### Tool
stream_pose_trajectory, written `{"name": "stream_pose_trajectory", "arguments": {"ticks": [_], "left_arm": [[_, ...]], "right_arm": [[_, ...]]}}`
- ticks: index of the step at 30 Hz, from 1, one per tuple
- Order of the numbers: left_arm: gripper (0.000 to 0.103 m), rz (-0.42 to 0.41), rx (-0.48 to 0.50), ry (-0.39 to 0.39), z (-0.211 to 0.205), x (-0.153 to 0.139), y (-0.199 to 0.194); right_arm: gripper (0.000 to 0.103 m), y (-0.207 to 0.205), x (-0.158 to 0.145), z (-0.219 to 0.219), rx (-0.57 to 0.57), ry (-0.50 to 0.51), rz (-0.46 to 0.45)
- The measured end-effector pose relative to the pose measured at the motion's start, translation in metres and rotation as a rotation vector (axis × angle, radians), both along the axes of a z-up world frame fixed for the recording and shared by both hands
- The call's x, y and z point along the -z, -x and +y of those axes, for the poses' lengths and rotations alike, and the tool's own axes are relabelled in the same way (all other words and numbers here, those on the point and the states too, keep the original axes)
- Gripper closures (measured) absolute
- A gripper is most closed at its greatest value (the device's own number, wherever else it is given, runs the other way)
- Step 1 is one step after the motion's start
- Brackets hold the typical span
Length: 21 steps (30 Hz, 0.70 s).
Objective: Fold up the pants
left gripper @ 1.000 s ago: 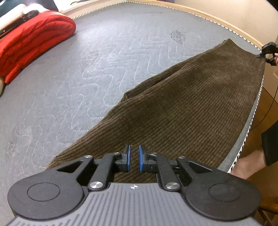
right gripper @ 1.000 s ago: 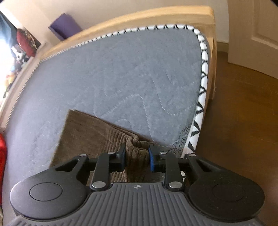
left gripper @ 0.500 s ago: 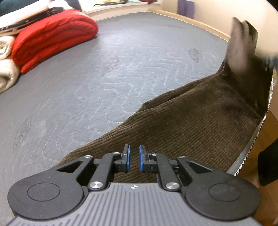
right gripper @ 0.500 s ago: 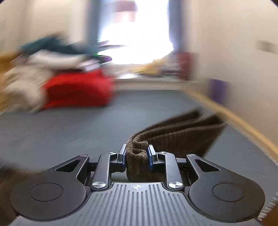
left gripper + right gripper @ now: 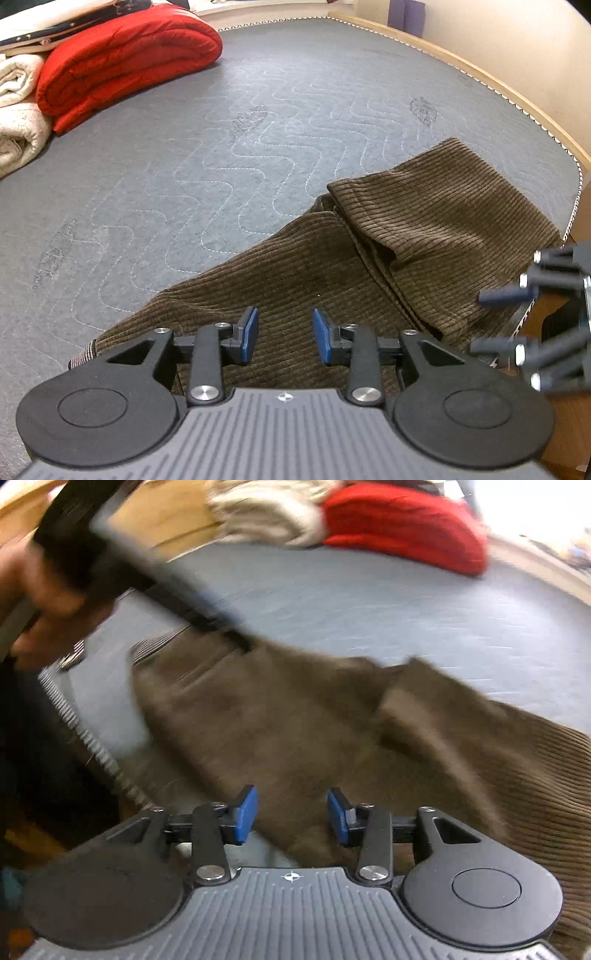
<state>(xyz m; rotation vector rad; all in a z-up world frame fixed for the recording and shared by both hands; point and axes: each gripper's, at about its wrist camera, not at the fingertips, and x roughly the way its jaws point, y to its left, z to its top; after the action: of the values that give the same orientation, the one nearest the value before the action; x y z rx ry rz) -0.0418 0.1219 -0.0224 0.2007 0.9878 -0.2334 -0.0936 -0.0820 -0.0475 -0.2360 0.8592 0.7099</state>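
Observation:
The brown corduroy pants [image 5: 369, 266] lie on the grey quilted mattress [image 5: 221, 147], with the far leg end folded back over the middle. My left gripper [image 5: 284, 339] is open and empty just above the pants near the waistband. My right gripper [image 5: 291, 818] is open and empty over the folded pants [image 5: 295, 731]; it also shows blurred at the right edge of the left wrist view [image 5: 535, 317]. The left gripper's body and the hand holding it show blurred at the upper left of the right wrist view [image 5: 74, 554].
A folded red quilt [image 5: 122, 55] and cream blankets [image 5: 18, 110] lie at the mattress's far left. The wooden bed frame [image 5: 480, 74] runs along the far right edge. The mattress edge [image 5: 88, 738] and the floor lie beside the pants.
My right gripper carried the leg end over onto the pants and let go; it is now open. My left gripper has opened too.

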Motion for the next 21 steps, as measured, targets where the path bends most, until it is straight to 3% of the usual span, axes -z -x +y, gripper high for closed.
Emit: {"name": "stream_pose_trajectory", "arguments": {"ticks": [4,8,11,12,13,14,18,21], "left_arm": [[0.066,0.002,-0.01,-0.004,-0.002,0.001,-0.003],[0.063,0.009,-0.007,-0.018,-0.005,0.004,-0.003],[0.061,0.013,-0.003,-0.023,-0.006,0.005,-0.002],[0.061,0.013,-0.004,-0.026,-0.006,0.006,-0.002],[0.061,0.013,-0.005,-0.027,-0.005,0.006,-0.003],[0.061,0.014,-0.006,-0.027,-0.005,0.006,-0.004],[0.061,0.014,0.002,-0.035,-0.008,0.007,-0.006],[0.061,0.019,0.019,-0.034,-0.014,0.009,-0.009]], "right_arm": [[0.058,-0.018,0.019,-0.004,0.013,0.068,-0.012],[0.057,-0.026,0.041,0.006,-0.069,0.095,0.082],[0.053,-0.022,0.044,0.012,-0.112,0.137,0.045],[0.056,-0.021,0.042,0.01,-0.113,0.138,0.034],[0.076,-0.023,0.036,0.007,-0.107,0.112,0.038],[0.081,-0.024,0.025,0.0,-0.092,0.081,0.039],[0.085,-0.007,-0.009,-0.017,-0.121,-0.03,-0.047],[0.085,0.005,0.003,-0.024,-0.202,0.002,0.019]]}}
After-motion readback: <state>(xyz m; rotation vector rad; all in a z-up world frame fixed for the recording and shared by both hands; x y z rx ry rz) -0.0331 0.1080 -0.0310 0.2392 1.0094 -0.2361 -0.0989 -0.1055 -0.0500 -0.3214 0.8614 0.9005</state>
